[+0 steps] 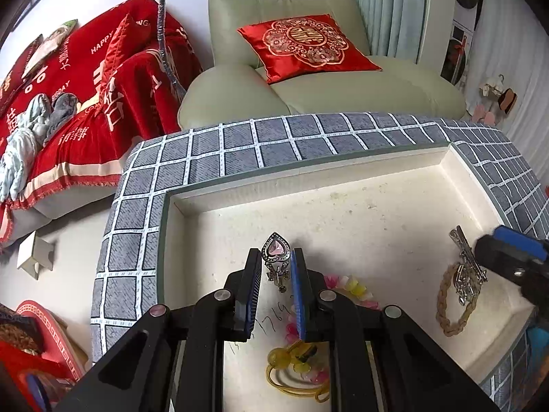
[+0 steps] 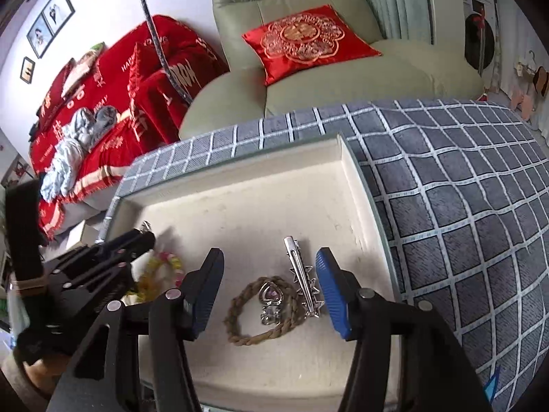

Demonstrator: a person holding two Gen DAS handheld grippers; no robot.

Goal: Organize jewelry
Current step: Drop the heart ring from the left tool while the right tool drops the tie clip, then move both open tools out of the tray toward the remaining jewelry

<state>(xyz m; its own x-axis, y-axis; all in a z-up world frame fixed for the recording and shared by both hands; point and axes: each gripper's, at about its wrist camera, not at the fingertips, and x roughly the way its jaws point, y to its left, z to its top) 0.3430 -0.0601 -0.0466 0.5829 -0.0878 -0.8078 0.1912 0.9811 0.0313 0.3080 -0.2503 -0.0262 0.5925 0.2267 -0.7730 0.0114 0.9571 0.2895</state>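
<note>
A heart-shaped pendant [image 1: 275,248] with a pink stone is pinched between the blue pads of the left gripper [image 1: 275,276], lifted just above the floor of the white tray [image 1: 343,206], a small dangling charm hanging below it between the fingers. Across the tray, near its right edge, the right gripper [image 2: 271,286] stands with jaws spread and nothing in them, straddling a braided rope bracelet [image 2: 240,334], a second heart pendant [image 2: 271,297] lying inside the bracelet's loop, and a silver hair clip [image 2: 302,274] touching the bracelet's right side. Toward the tray's near edge, under and beside the left gripper, lie a pink-and-yellow flower bracelet [image 1: 357,286] and a yellow beaded hair tie [image 1: 291,365]. The tray sits on a table covered in a grey checked cloth [image 1: 206,158], with a green armchair [image 1: 308,96] and a red cushion [image 1: 305,46] behind. The step in hand looks like bringing the held pendant to join its twin on the right. To do it well, the left hand should carry the piece low and level so the charm does not swing, set it down beside the matching pendant without snagging the bracelet, and only then let go; the right gripper should keep clear of that spot.
</note>
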